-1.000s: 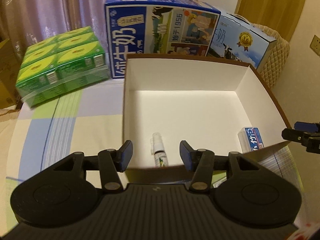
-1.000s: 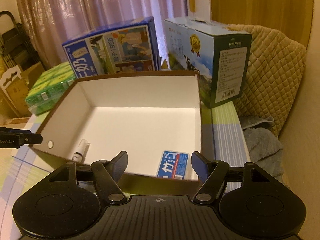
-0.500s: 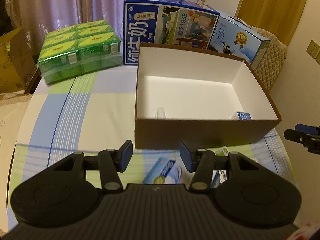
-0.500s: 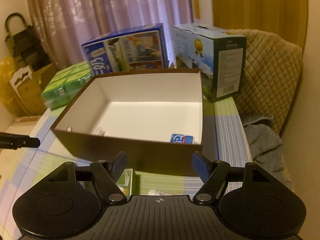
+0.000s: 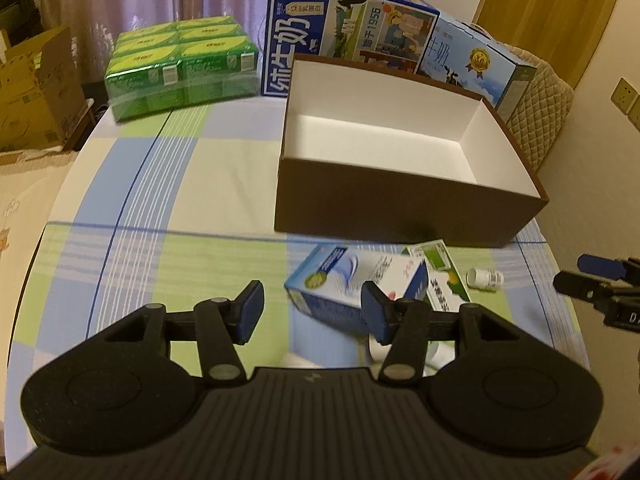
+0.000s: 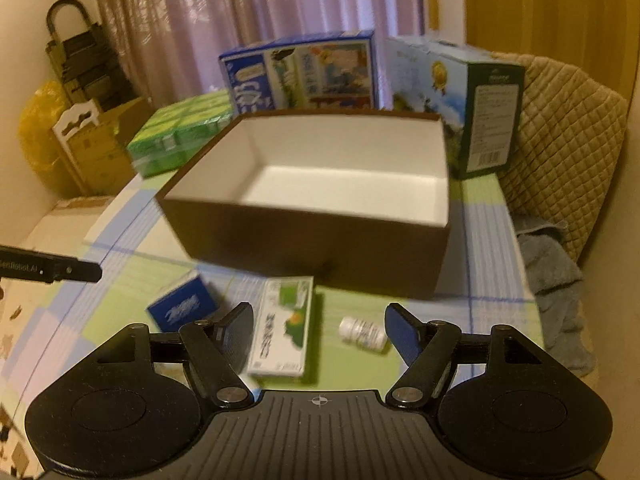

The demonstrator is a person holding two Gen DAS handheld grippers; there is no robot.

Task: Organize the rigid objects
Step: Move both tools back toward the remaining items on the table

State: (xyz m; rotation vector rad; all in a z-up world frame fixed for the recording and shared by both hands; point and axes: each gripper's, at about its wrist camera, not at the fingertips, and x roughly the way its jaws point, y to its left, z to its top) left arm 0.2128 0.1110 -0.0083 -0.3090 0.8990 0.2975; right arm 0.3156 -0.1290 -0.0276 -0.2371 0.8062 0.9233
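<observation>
Sorting is looking barely begun: both the left gripper (image 5: pixel 312 308), its jaws opening, and the right gripper (image 6: pixel 319 332) are hovering empty, fingers apart, while the blue-and-white carton (image 5: pixel 352 280), green-and-white carton (image 6: pixel 282 326) and white pill bottle (image 6: pixel 362 332) are lying on the checked tablecloth (image 5: pixel 180 200) just before the brown storage box (image 5: pixel 400 204), whose visible interior is showing nothing.

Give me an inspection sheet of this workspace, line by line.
Surface: table under a checked cloth, blue, green and cream.
Job's things: open brown box, white inside, what shows of its floor bare; in front of it on the cloth a blue and white carton, a green and white carton and a small white bottle on its side.
Clutter: green drink packs, two milk cartons behind the box.
Grippers: left gripper jaws opening, nothing gripped; right gripper open, empty.
Cables: nothing seen.
Surroundings: curtains, quilted chair, cardboard boxes.
</observation>
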